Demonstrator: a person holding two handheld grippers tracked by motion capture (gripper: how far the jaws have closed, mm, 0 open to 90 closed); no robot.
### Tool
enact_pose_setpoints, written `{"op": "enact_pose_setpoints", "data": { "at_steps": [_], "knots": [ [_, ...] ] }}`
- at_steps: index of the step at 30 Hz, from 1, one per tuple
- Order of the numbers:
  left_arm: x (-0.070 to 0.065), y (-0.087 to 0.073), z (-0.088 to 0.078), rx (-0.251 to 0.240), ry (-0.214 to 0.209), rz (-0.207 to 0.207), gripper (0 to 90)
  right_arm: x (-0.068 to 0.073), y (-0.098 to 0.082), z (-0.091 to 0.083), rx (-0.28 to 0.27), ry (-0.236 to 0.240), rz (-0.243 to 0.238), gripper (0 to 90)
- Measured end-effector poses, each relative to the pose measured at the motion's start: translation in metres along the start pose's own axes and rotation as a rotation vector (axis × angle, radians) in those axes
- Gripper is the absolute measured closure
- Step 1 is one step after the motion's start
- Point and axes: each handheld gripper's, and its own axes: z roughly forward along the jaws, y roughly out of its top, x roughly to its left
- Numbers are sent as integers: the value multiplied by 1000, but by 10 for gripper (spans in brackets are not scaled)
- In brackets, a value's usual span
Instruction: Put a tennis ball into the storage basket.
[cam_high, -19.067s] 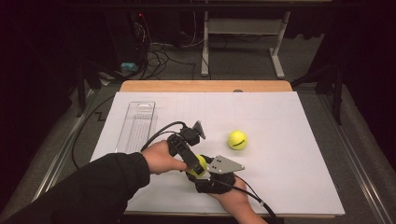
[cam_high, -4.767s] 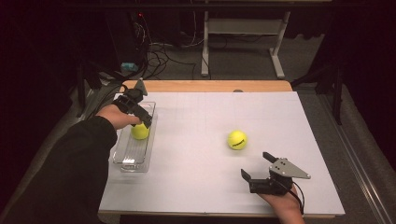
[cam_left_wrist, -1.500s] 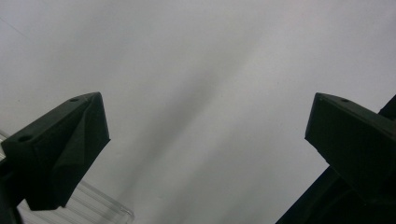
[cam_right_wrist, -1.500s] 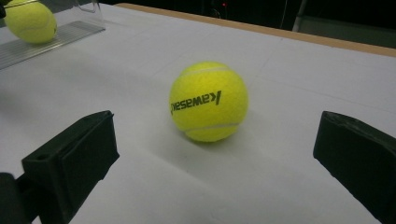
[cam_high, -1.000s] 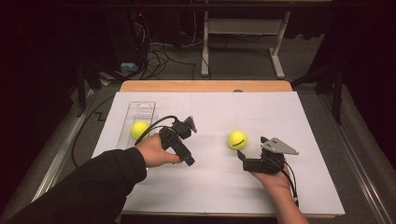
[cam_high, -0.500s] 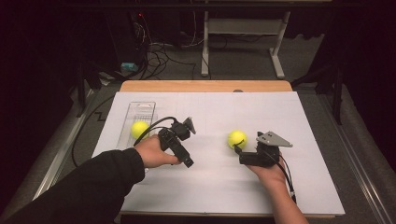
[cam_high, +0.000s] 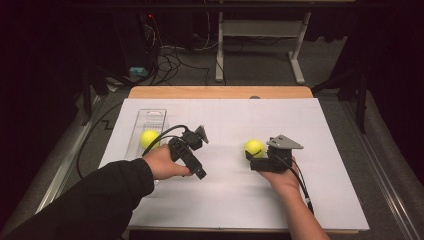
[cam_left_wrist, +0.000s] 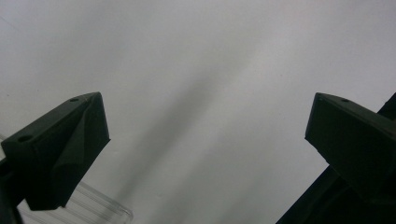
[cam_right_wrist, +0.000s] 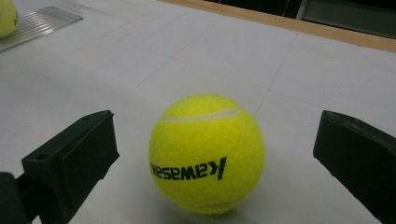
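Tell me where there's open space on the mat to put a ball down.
The far strip of the mat, between the tray and the right edge, is bare. So is the near strip in front of both hands. The right side beyond the right gripper is free too. It's crowded mid-mat, around the left gripper, the loose ball, and the tray's ball.

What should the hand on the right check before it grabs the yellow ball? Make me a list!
1. Right tool open wide enough for the ball: ok, both jaws stand apart.
2. Tennis ball centred between the jaws: ok, with a gap on each side.
3. Ball at rest on the white table: ok, it sits on the surface.
4. Jaws touching the ball: not ok, neither one does yet.
5. Left tool out of the way: ok, off to the side, open, holding nothing.
6. Room in the clear tray beside the other ball: ok, its far end is bare.
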Motion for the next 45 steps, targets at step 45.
{"op": "enact_pose_setpoints", "data": {
  "at_steps": [45],
  "knots": [
    [1,0,1,-7,-1,-4,6,-5,-6,23,152,57,6,231]
  ]
}}
